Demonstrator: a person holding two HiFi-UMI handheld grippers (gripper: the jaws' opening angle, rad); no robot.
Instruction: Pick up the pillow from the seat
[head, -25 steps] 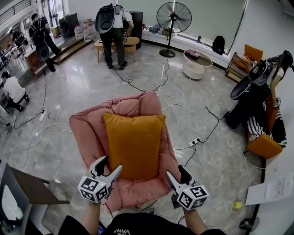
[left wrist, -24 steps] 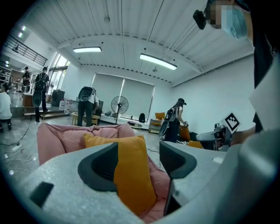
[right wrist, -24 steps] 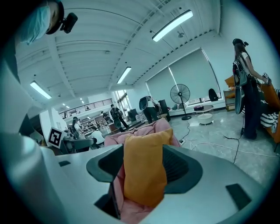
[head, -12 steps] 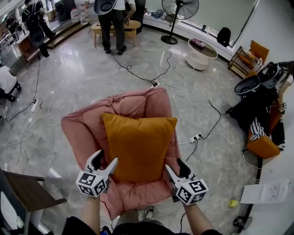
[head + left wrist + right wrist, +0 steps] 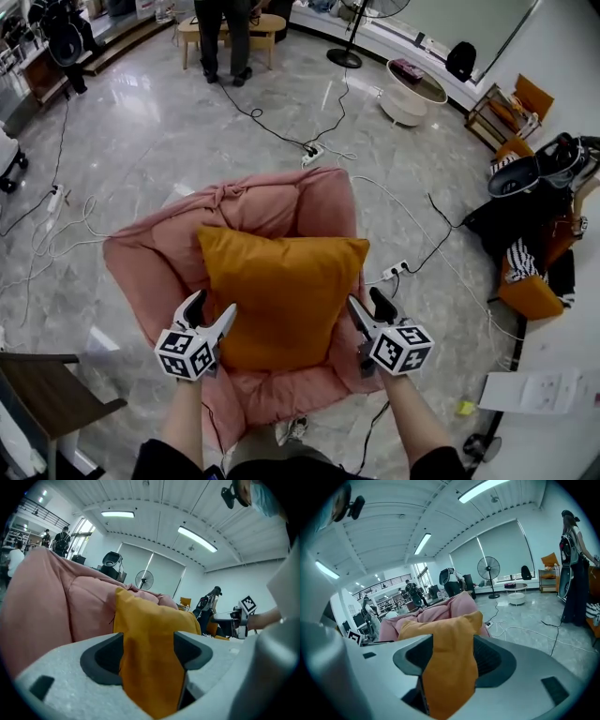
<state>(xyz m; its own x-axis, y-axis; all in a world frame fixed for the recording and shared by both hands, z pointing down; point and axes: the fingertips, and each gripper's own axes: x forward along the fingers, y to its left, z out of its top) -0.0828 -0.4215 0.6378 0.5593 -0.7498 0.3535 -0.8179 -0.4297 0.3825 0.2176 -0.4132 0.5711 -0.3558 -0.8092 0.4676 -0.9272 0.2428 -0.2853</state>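
An orange pillow (image 5: 281,291) leans upright against the back of a pink cushioned seat (image 5: 272,202). My left gripper (image 5: 210,314) sits at the pillow's lower left edge. Its jaws have just been opening, and the orange cloth (image 5: 150,667) lies in the gap between the dark pads (image 5: 105,660). My right gripper (image 5: 369,307) is at the lower right edge, its jaws spread with a fold of the pillow (image 5: 450,663) between them. The pink seat (image 5: 440,611) shows behind the fold. Neither pair of pads visibly squeezes the cloth.
White and black cables and a power strip (image 5: 397,270) trail over the grey floor around the seat. A dark wooden table (image 5: 56,394) stands at the lower left. To the right are an orange chair (image 5: 530,295) and hung gear; a person (image 5: 220,28) stands far back.
Both grippers have moved forward and down from in front of the seat to the pillow's lower side edges. The pillow's edges now lie between their jaws. The pillow has not moved.
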